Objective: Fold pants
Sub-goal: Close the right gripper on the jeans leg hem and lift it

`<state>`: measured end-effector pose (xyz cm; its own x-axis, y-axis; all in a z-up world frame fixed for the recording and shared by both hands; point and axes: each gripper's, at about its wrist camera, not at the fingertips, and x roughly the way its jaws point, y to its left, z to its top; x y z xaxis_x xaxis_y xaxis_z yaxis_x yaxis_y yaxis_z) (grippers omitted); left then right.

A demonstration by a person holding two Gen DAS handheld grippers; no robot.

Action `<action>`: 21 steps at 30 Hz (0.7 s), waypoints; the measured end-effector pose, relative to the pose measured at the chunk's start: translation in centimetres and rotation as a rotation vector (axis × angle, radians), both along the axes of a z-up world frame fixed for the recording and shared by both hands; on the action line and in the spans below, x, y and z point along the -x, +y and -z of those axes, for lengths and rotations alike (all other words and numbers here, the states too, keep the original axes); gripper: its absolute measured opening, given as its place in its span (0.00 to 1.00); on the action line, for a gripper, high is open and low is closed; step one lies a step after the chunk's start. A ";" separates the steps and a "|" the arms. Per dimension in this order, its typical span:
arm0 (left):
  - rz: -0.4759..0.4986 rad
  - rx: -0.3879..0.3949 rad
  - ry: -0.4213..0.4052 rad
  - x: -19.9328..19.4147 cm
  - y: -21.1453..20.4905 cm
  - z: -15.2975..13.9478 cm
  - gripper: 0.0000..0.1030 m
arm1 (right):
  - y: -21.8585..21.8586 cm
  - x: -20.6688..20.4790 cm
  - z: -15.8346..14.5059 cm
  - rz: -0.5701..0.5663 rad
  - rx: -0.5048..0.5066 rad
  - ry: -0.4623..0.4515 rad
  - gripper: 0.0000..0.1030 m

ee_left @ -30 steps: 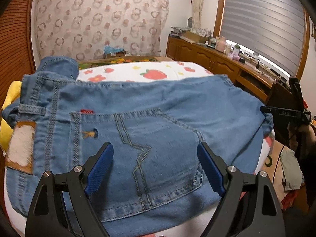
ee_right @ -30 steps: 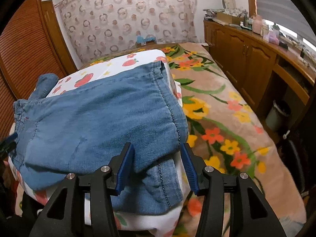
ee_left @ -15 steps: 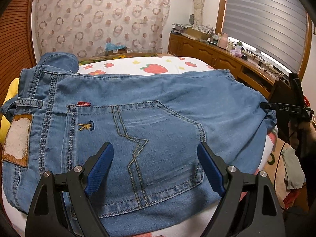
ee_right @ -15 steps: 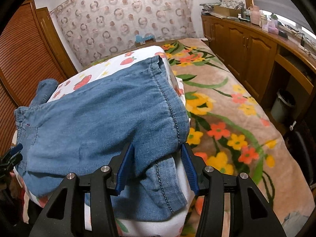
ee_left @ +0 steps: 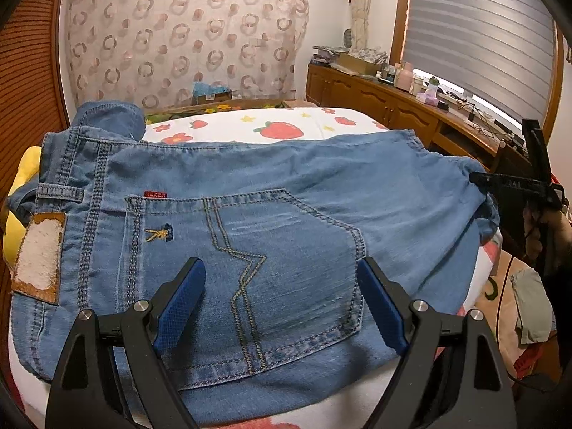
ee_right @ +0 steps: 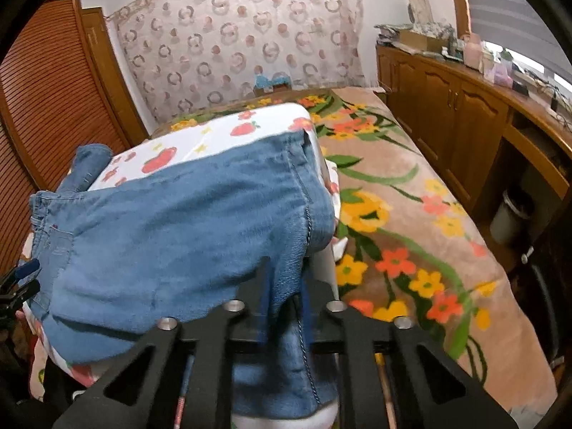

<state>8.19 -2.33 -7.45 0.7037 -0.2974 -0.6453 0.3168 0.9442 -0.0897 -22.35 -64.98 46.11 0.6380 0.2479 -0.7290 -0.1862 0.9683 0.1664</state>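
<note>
Pants [ee_left: 271, 214]: blue denim, spread on a strawberry-print sheet [ee_left: 286, 125], back pocket [ee_left: 250, 268] facing up.

Left wrist view: left gripper [ee_left: 282, 304] hovers over the pocket, jaws wide apart, nothing between them. Right gripper [ee_left: 481, 178] visible at the far leg end.

Right wrist view: right gripper [ee_right: 282, 304] jaws have just been closing; now clamped on a bunched fold of the pants [ee_right: 178, 236] at the sheet's edge, beside a floral blanket [ee_right: 411, 236].
</note>
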 end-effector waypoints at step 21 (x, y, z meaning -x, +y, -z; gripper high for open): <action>-0.093 0.060 -0.080 2.9 6.1 -2.7 0.84 | 11.3 2.4 -9.5 -0.362 -0.026 -0.258 0.06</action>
